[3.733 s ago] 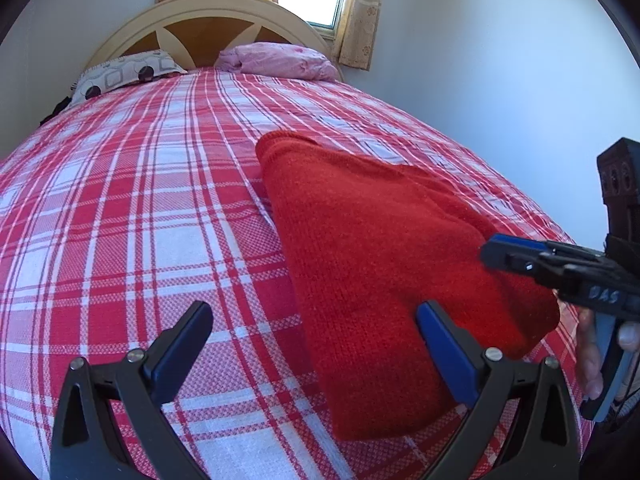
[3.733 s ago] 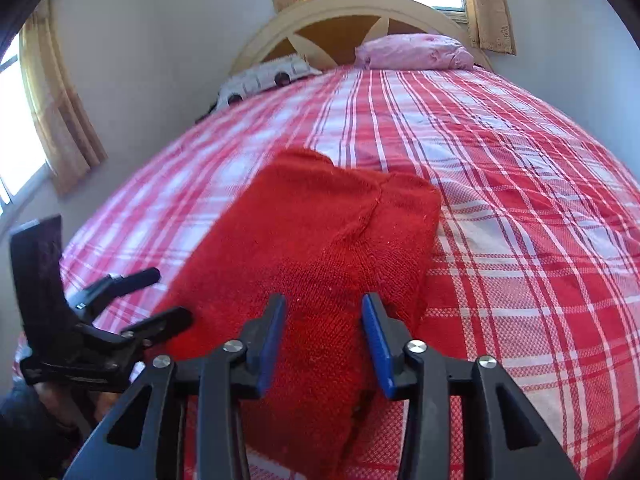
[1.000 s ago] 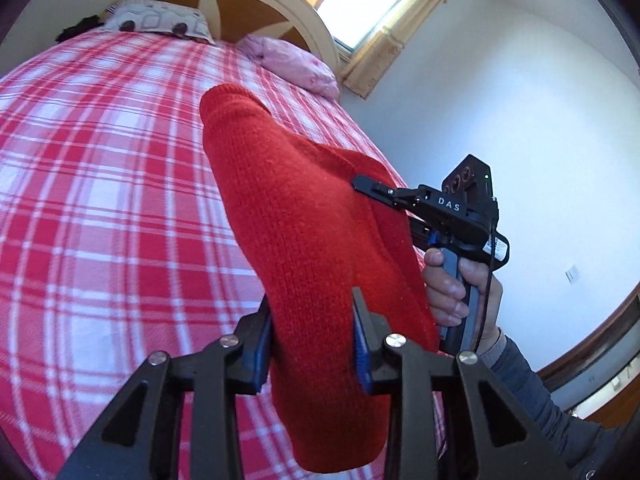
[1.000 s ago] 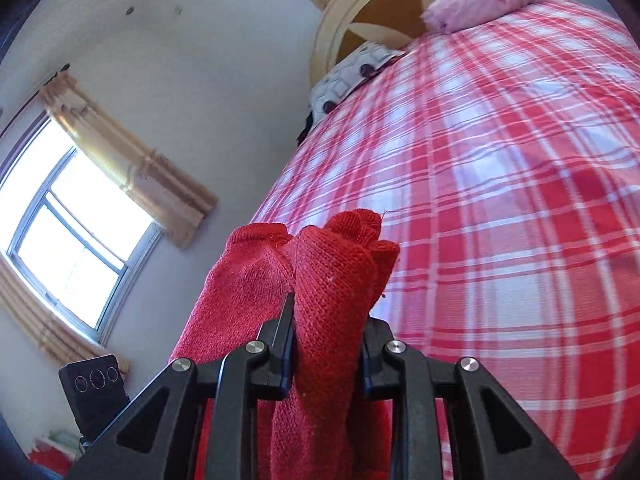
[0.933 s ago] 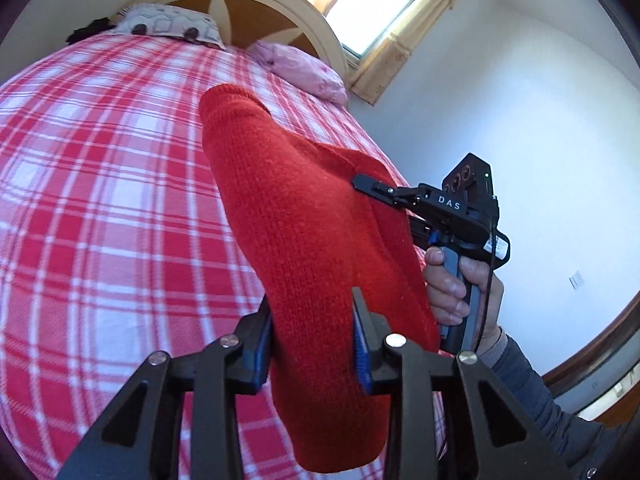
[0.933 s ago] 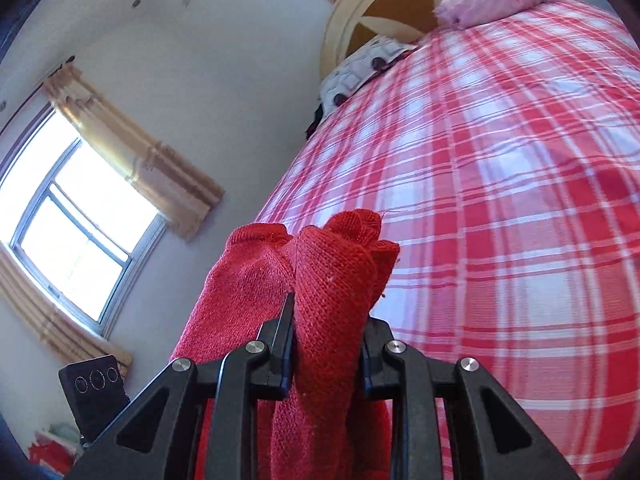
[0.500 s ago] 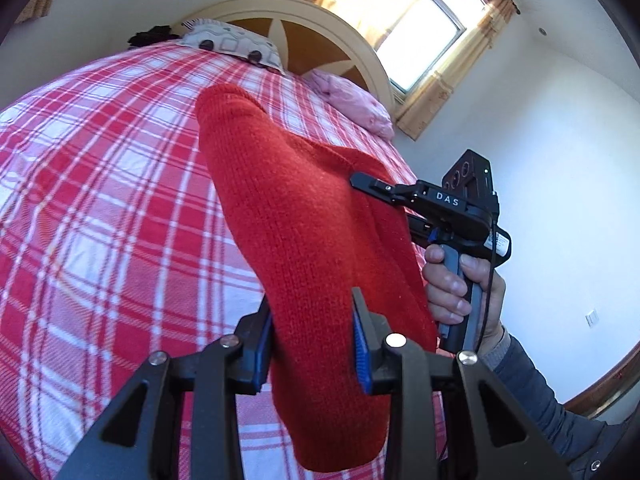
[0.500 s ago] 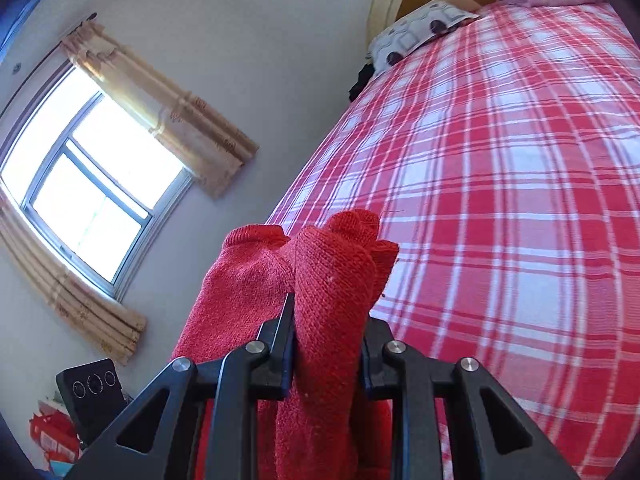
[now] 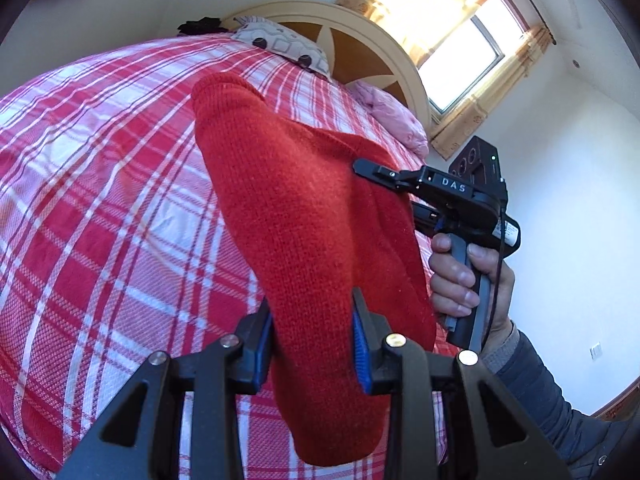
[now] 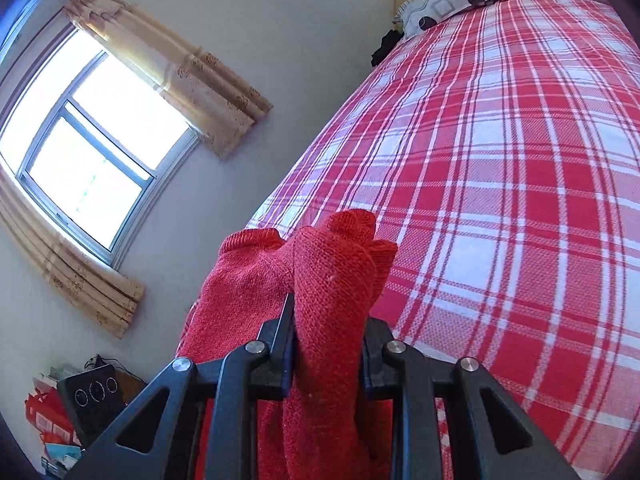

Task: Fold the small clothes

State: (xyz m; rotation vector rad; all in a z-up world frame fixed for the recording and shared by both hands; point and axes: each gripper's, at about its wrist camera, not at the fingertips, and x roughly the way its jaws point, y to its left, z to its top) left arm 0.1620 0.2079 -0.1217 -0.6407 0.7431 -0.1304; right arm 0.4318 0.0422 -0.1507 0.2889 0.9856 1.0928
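Note:
A red knitted sweater (image 9: 292, 200) is held up off the bed between both grippers. My left gripper (image 9: 312, 332) is shut on its near edge, and the cloth hangs below the jaws. My right gripper (image 10: 326, 320) is shut on a bunched fold of the same sweater (image 10: 332, 280). In the left wrist view the right gripper (image 9: 384, 176) grips the sweater's far right edge, held by a hand. The left gripper's body (image 10: 94, 394) shows low at the left of the right wrist view.
The bed with a red and white plaid cover (image 9: 100, 200) lies under the sweater. A patterned pillow (image 9: 280, 46) and a pink pillow (image 9: 388, 116) lie by the headboard (image 9: 352, 36). A window with curtains (image 10: 92, 160) is on the left wall. Bags (image 10: 44, 420) stand on the floor.
Both grippers closed on the sweater and lifted it off the bed. Over the last second both have swung with it, so both views have turned across the room.

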